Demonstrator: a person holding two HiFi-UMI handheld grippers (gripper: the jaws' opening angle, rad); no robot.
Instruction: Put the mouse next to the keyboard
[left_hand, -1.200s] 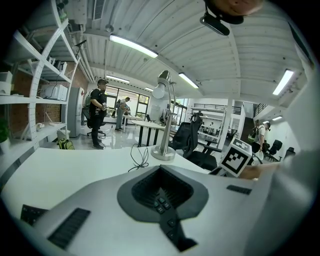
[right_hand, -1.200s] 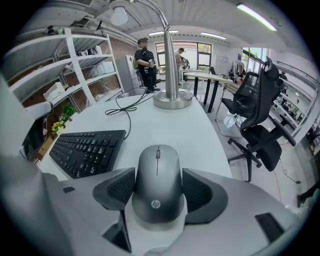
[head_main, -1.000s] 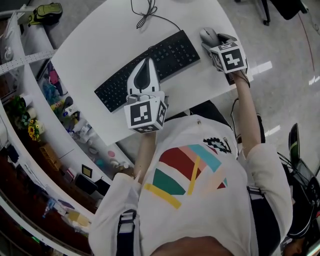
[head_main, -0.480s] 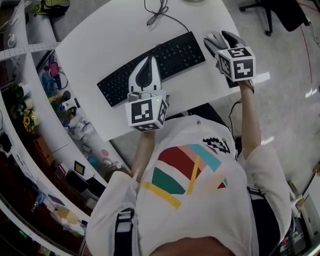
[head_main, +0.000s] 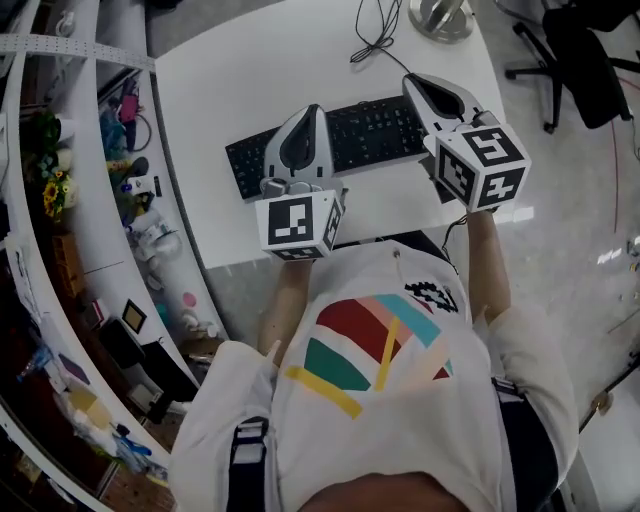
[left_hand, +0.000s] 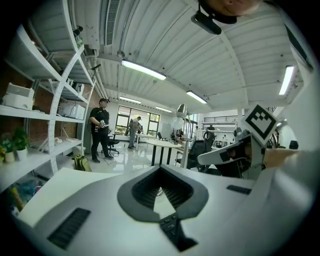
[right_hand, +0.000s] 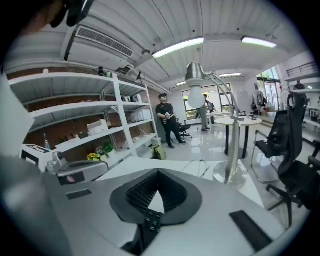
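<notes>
The black keyboard (head_main: 375, 130) lies across the white table (head_main: 230, 80). No view shows the mouse; where it lay is hidden under my right gripper. My left gripper (head_main: 308, 110) hangs above the keyboard's left half, shut and empty (left_hand: 161, 167). My right gripper (head_main: 412, 82) is raised over the keyboard's right end. Its jaws have just been closing, and they now stand shut with nothing between them (right_hand: 158, 171). The right gripper also shows at the right of the left gripper view (left_hand: 235, 152).
A desk lamp (right_hand: 231, 150) stands at the table's far end on a round base (head_main: 440, 15), with the keyboard's cable (head_main: 375, 30) beside it. Cluttered shelves (head_main: 100, 150) run along the left. An office chair (head_main: 580, 40) stands to the right. People stand far off (right_hand: 167, 122).
Both grippers have risen toward the head camera, the right one more. The right gripper's jaws, open beside the mouse before, are shut. The mouse has gone out of sight beneath that gripper.
</notes>
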